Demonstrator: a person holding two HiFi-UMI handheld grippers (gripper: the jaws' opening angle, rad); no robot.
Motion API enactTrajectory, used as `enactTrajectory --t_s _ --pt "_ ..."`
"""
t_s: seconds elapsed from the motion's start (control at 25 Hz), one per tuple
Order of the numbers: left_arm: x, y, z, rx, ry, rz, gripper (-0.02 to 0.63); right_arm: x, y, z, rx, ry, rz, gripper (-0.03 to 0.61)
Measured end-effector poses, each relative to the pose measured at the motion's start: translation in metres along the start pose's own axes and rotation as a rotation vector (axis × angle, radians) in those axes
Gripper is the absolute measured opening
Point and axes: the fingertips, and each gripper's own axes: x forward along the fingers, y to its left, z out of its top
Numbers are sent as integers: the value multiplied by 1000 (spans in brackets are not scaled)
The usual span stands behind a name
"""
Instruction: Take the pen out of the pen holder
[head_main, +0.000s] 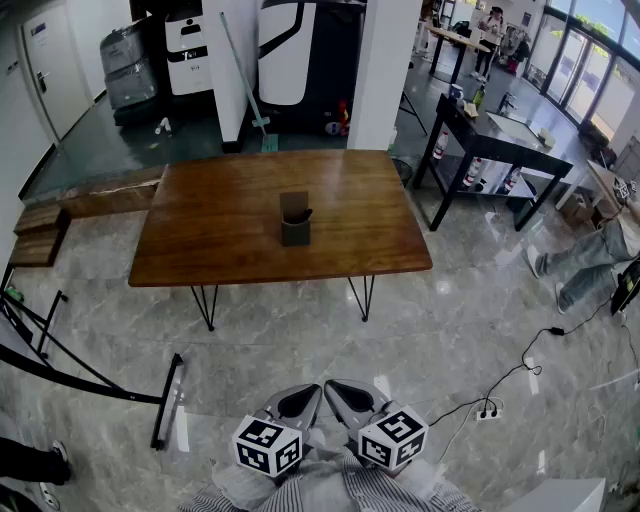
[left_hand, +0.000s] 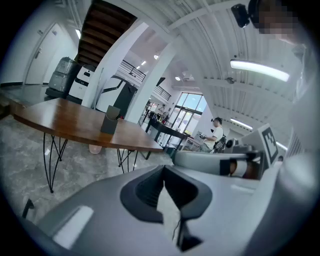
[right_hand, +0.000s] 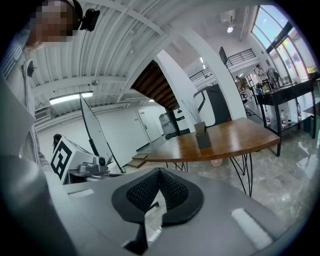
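Head view: left hand-held gripper and right hand-held gripper are closed, empty, well apart from the worktop. Advance to the pen holder at mid-worktop; open one, grip the pen above the rim.

Daylight from the windows at two o'clock in the head view glazes the floor and lays a soft sheen on the desk. A strip light glares at two o'clock in the left gripper view. Fisheye bending curves every edge; dark vignettes ring both gripper views, their near fingers soft.
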Motion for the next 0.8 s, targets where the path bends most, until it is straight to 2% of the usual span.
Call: enactTrajectory --t_s 0.16,0.36,0.48,0.6,0.8 --pt "20 24 18 5 -8 4 8 23 -22 16 -3 -13 -11 0" --pt "58 54 51 50 -6 -12 8 60 -50 39 -9 -6 4 0" --pt "79 75 73 72 1 -22 8 83 -69 65 -9 -59 9 0" --pt "100 101 97 88 8 -39 8 109 -93 95 -11 -110 -14 0" --pt "135 151 147 80 16 -51 8 157 -140 134 22 -111 -79 0"
